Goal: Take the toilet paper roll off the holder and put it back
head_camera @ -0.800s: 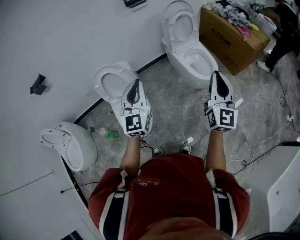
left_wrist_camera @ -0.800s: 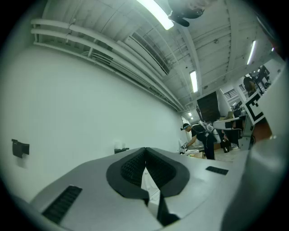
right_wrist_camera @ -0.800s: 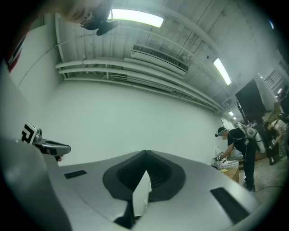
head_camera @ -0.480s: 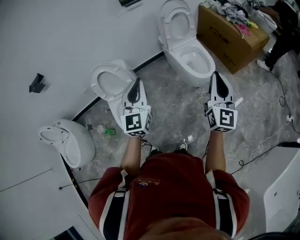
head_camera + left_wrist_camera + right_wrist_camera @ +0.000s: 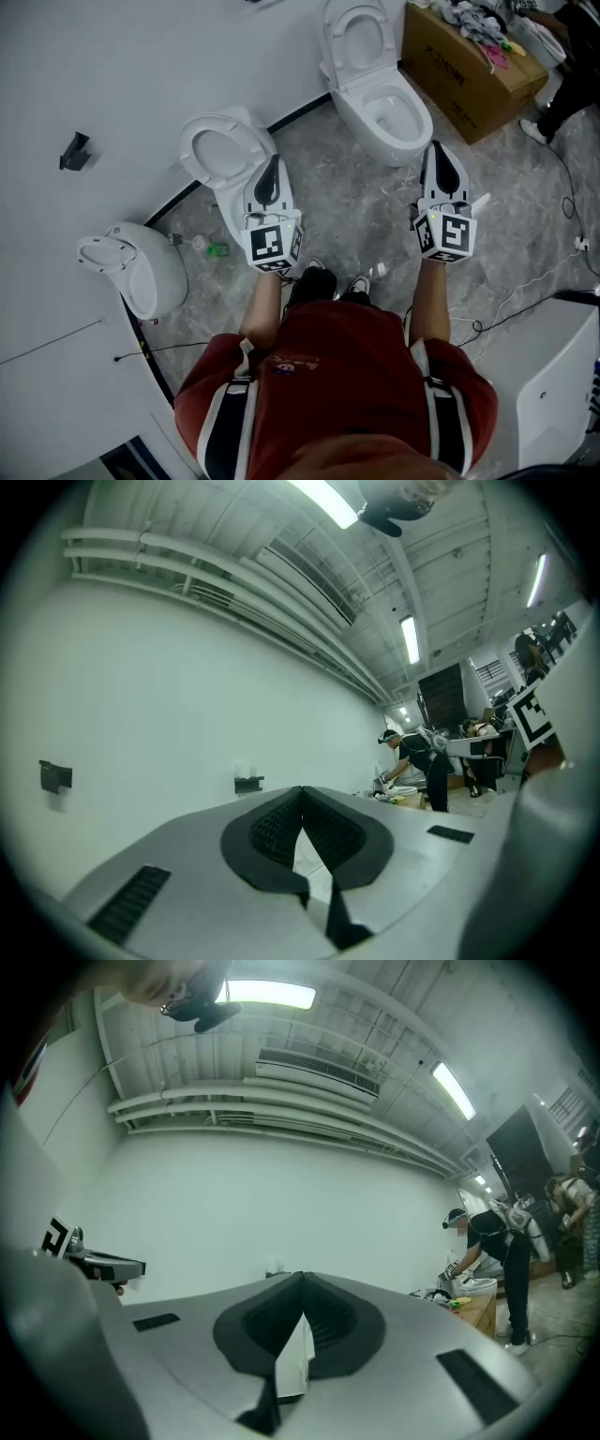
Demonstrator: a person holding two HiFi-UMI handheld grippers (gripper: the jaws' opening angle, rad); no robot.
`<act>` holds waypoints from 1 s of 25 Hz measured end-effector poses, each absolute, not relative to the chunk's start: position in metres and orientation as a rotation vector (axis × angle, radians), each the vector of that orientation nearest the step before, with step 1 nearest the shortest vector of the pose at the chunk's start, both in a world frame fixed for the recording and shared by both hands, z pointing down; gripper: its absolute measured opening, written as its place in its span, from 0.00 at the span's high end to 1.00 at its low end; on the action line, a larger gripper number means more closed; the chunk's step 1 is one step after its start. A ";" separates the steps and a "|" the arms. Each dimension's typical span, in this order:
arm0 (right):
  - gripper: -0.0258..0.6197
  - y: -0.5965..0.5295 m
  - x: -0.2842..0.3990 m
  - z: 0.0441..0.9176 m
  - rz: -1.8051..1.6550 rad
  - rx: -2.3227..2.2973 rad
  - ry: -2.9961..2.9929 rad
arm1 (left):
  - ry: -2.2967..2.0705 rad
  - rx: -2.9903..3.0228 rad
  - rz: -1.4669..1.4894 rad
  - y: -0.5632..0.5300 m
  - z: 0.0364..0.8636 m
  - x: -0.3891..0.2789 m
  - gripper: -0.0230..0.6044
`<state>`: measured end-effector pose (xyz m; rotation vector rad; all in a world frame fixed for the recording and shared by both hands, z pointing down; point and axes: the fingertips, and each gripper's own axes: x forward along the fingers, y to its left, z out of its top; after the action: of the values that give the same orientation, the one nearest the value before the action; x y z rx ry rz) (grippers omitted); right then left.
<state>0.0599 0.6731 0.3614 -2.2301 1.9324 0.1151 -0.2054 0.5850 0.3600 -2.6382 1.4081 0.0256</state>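
Your left gripper [image 5: 272, 169] and right gripper [image 5: 437, 155] are clenched and empty, so open one before reaching level toward the small white toilet paper roll [image 5: 246, 772] on its dark wall-mounted holder [image 5: 249, 784] ahead.

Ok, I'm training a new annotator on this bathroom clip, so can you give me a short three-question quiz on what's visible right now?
1. True or false: the left claw stands wide open.
2. In the head view, what stands just right of the far toilet? A) a cardboard box B) a ladder C) a bathtub
3. What colour is the person's shirt?
Key: 1 false, it is shut with nothing in it; 2 A; 3 red.
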 end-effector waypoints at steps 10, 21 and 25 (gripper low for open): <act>0.95 0.633 0.075 0.366 0.102 -2.235 1.933 | 1.398 -2.666 0.035 0.546 0.370 -0.190 0.93; 0.95 0.518 0.093 0.367 0.125 -2.264 1.960 | 1.400 -2.674 0.067 0.431 0.376 -0.169 0.93; 0.95 0.463 0.091 0.366 0.118 -2.260 1.973 | 1.434 -2.683 0.061 0.375 0.379 -0.171 0.93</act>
<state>0.0911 0.4625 0.3657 -2.2601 1.9734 0.1177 -0.1705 0.3748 0.3791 -2.6832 1.4337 0.0607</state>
